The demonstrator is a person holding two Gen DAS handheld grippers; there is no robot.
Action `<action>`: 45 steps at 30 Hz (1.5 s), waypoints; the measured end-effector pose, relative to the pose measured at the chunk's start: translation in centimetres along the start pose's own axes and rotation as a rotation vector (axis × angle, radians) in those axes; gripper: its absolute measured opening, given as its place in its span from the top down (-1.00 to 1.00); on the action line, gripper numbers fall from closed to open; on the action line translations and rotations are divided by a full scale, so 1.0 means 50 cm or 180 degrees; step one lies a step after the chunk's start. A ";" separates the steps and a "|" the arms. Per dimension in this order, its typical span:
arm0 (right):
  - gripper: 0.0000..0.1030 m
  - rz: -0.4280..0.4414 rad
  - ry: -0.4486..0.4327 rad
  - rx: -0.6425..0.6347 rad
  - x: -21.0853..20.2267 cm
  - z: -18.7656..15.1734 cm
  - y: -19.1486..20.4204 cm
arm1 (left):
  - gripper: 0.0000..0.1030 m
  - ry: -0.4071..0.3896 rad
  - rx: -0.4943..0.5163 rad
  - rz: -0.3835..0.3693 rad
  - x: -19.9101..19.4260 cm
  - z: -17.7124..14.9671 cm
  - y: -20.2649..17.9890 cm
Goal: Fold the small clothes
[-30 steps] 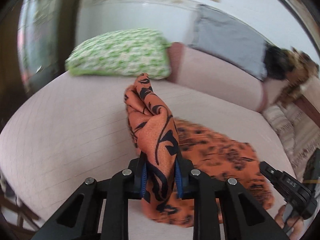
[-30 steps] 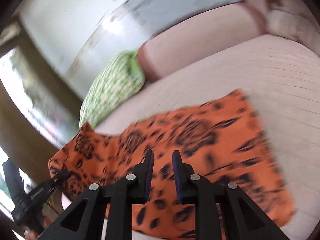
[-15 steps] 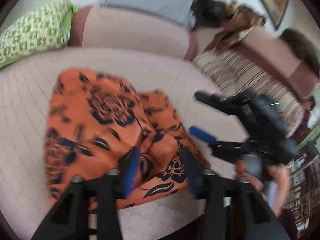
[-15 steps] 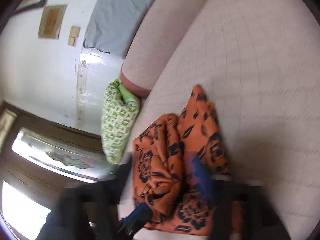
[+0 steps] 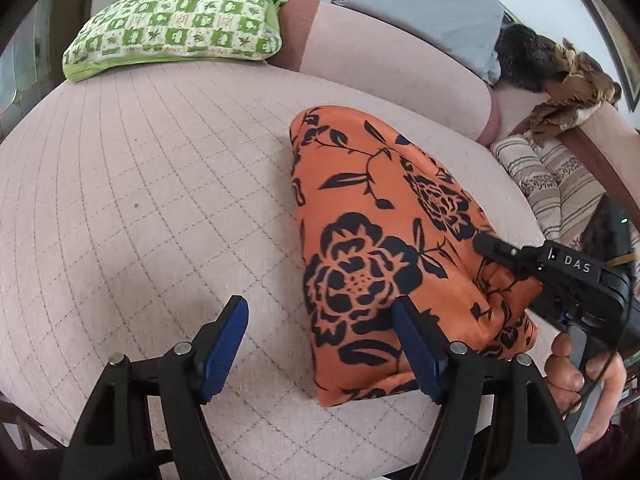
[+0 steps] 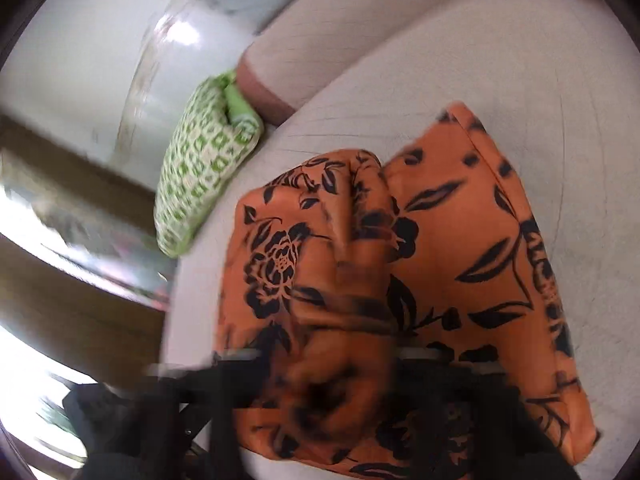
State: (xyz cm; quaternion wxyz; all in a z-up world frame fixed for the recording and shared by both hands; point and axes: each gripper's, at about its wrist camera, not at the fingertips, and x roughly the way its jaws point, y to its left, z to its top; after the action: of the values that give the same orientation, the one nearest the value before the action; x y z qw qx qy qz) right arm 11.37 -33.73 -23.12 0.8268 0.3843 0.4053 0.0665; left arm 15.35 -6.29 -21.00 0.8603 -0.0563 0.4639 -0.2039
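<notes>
Orange floral garment (image 5: 384,240) lies folded on the pink quilted sofa seat (image 5: 152,184)

Left gripper (image 5: 320,344) spread wide, empty, its right finger at the cloth's near edge; right gripper (image 5: 486,245) rests on the garment — blurred, jaw state unclear.

Smooth orange printed cloth (image 5: 372,240), matt quilted mattress fabric (image 5: 140,200); matt black plastic tool (image 5: 320,338)

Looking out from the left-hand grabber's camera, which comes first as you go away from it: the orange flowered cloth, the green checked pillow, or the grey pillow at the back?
From the left gripper, in the left wrist view:
1. Orange flowered cloth, right by its right finger, lying on the pink bed cover.
2. Green checked pillow, far back on the left.
3. Grey pillow, at the back right, behind the pink bolster.
The two pillows are nearly level, so their order is uncertain.
</notes>
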 end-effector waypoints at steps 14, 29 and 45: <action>0.49 -0.0547 0.0107 0.0406 -0.107 0.002 -0.134 | -0.46 0.0360 0.0640 0.0215 0.088 -0.009 -0.158; 0.49 -0.0462 -0.0267 -0.0195 -0.015 0.186 0.009 | -0.50 -0.0012 0.0883 0.0267 0.101 0.016 -0.141; 0.50 -0.0707 -0.0066 -0.0113 0.026 0.155 -0.009 | -0.65 -0.0149 0.0986 0.0360 0.089 -0.002 -0.137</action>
State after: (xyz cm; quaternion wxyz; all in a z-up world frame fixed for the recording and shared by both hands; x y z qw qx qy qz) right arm 17.74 -38.03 -21.31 0.8399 0.3230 0.4356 -0.0224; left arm 15.38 -14.31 -22.55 0.8793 0.0984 0.4092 -0.2228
